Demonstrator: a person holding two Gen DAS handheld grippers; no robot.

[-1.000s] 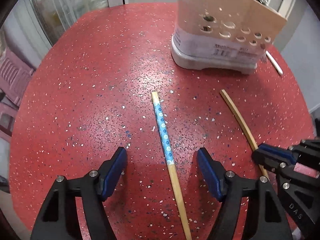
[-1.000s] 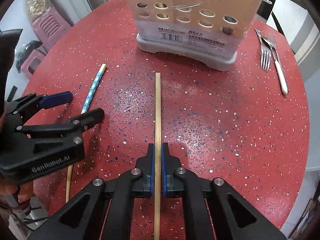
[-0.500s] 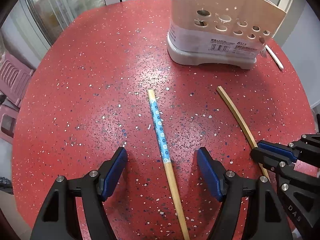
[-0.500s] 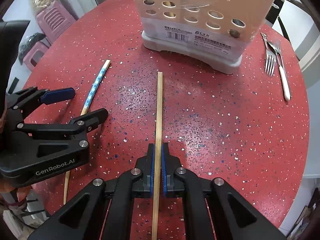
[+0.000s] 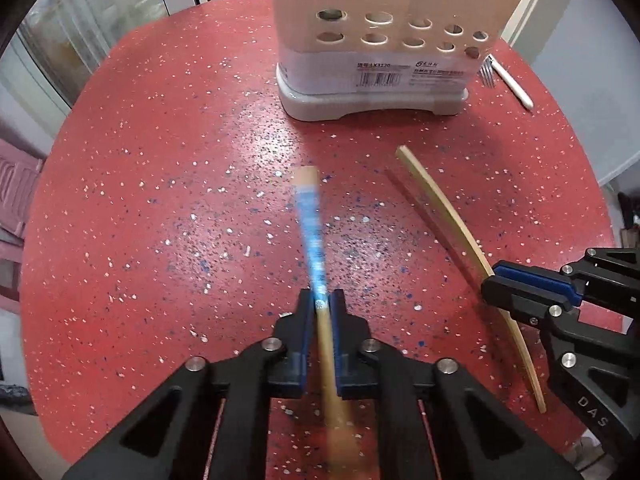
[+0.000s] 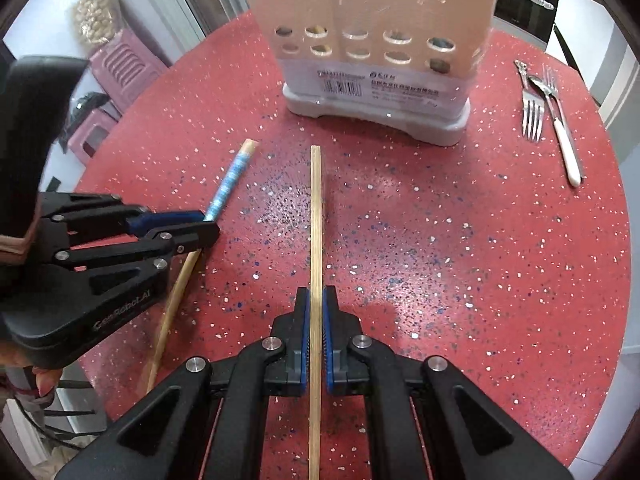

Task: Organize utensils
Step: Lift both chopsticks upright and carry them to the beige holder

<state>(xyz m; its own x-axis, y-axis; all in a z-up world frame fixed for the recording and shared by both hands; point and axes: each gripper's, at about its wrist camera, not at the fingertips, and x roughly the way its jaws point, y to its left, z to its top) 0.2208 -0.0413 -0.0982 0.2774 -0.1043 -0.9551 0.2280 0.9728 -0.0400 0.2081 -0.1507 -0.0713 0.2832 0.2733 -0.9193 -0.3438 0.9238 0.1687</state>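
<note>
- While both tools point steeply down at the round counter (image 6: 500,240), its surface shows as glossy red terrazzo, speckled with white, grey and blue chips.
- The left hand-held gripper (image 5: 322,308) is black plastic with blue pads; its jaws are closing, and the pads now sit against a chopstick (image 5: 312,236) between them.
- That chopstick is a slim round stick, pale wood at its near end, wrapped along its far part in a blue patterned band with a bare wooden tip; in the left wrist view it is blurred, in the right wrist view it slants toward the holder.
- The right hand-held gripper (image 6: 316,312) is clamped tight on a plain chopstick (image 6: 316,216), a thin squared bamboo strip of light yellow with fine lengthwise grain, pointing straight at the holder and stopping short of it.
- The utensil holder (image 6: 372,40) stands upright at the far side of the counter: a curved beige front panel pierced by two rows of oval holes, a printed barcode label below, and a rounded grey-white plastic base.
- Right of the holder, apart from it, lie a metal fork (image 6: 532,112) with four tines and a second utensil with a smooth white handle (image 6: 568,152), side by side and touching.
- A person's fingers (image 6: 44,380) show at the left edge under the left tool's body.
</note>
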